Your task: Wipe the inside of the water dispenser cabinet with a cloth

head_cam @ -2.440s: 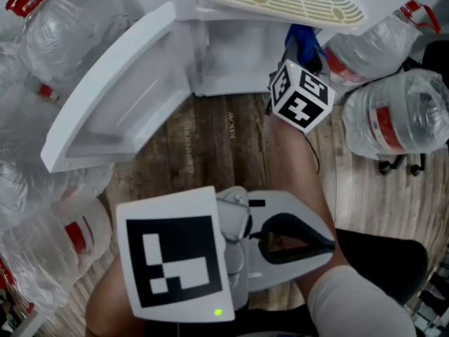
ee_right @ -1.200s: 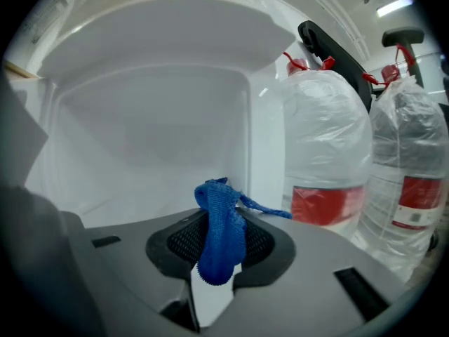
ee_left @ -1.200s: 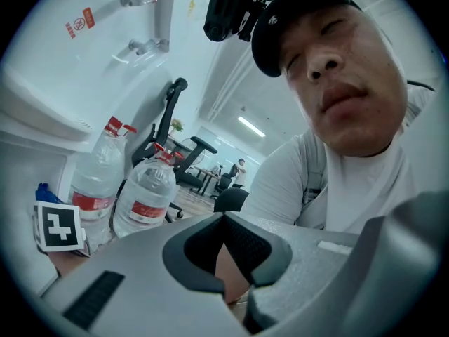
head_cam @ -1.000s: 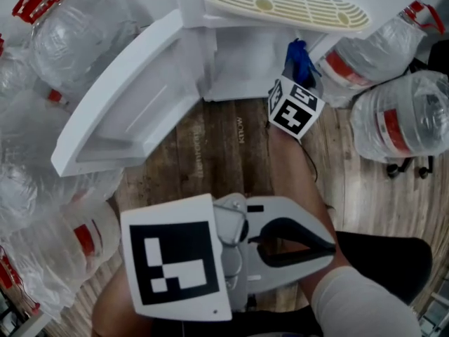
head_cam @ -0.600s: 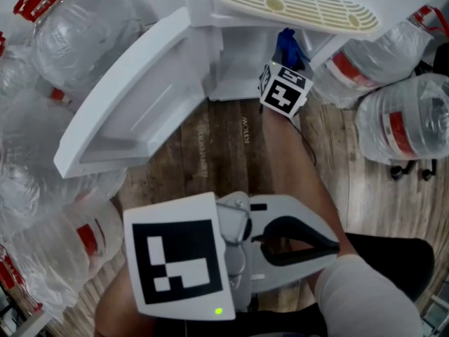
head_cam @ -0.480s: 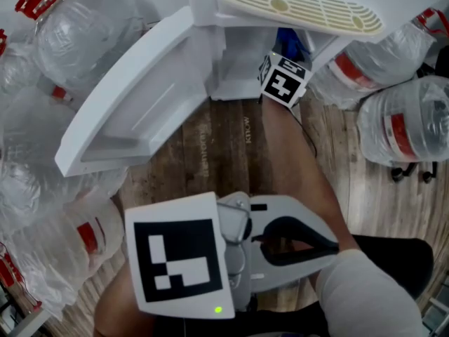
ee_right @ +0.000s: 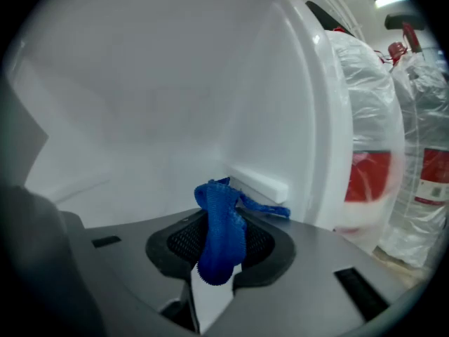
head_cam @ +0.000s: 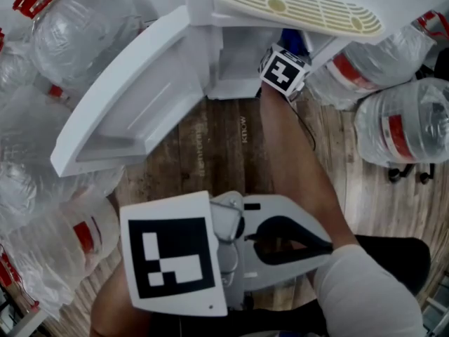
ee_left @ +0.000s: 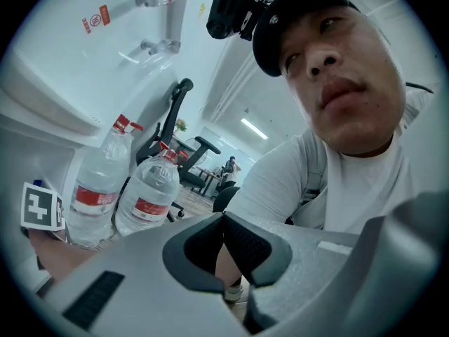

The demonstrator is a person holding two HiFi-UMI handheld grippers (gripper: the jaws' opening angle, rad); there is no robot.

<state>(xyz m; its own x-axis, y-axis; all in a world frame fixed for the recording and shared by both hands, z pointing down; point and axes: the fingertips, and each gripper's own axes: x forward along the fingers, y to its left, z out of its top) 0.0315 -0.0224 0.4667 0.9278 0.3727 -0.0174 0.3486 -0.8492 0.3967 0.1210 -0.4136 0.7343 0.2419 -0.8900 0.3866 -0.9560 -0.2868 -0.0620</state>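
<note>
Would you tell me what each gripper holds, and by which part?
Right gripper pinches the blue cloth at a bunched fold; left gripper is shut on nothing.

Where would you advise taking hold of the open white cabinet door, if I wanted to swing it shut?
Probably the free end of the open white cabinet door, farthest from the hinge, at the head view's lower left. Come down from above with the tongs straddling its thin top edge: clear plastic water bottles crowd the outer face, leaving little room from the side.
</note>
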